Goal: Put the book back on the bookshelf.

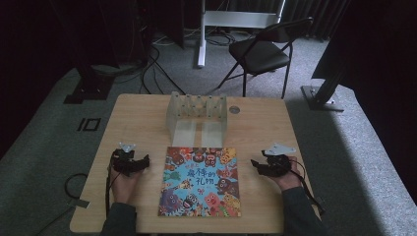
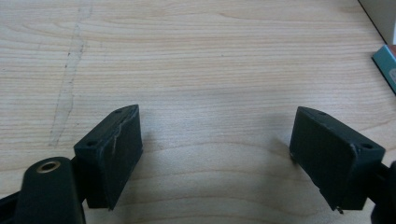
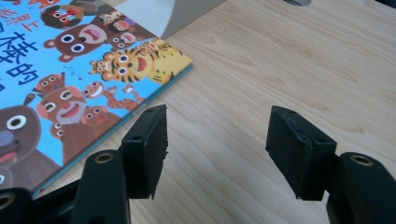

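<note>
A picture book (image 1: 200,182) with a blue cover full of cartoon animals lies flat at the table's front middle. Its corner with a tiger (image 3: 140,60) lies to the left of my right gripper (image 3: 217,149), whose jaws stand open over bare wood just off the book's edge. In the high view the right gripper (image 1: 256,163) is to the right of the book and the left gripper (image 1: 145,160) to its left. The left gripper (image 2: 215,154) is open over bare wood with nothing between its jaws; the book's edge (image 2: 386,65) peeks in at the right.
A clear plastic rack (image 1: 197,118) with upright dividers stands behind the book, and its base (image 3: 159,14) is near the book's corner. A small round disc (image 1: 234,110) lies at the back right. A black folding chair (image 1: 265,51) stands beyond the wooden table (image 1: 133,118).
</note>
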A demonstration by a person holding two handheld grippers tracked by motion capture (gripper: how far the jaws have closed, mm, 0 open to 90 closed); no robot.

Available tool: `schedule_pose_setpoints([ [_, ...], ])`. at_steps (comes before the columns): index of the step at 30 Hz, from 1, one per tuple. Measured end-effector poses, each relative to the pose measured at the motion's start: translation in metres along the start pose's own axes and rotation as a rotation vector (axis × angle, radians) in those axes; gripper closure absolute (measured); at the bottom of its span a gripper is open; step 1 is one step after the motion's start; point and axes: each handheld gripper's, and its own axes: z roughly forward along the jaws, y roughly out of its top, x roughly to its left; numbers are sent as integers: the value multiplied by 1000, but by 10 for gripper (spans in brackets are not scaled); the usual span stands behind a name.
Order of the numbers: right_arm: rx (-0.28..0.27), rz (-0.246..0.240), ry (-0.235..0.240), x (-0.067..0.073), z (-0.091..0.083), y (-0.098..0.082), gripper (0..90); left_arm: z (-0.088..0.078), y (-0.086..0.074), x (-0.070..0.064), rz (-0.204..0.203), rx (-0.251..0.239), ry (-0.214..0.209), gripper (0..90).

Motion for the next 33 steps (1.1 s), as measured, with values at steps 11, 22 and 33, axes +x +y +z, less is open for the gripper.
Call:
schedule_pose_setpoints([
  [11, -4, -41, 17, 8, 6, 12, 409, -1, -1, 0, 22, 5, -22, 169],
  [22, -8, -61, 56, 16, 19, 25, 393, -3, -1, -2, 29, 10, -31, 215],
  [33, -8, -66, 114, 23, 35, 39, 297, -4, 0, -2, 43, 14, -46, 243],
])
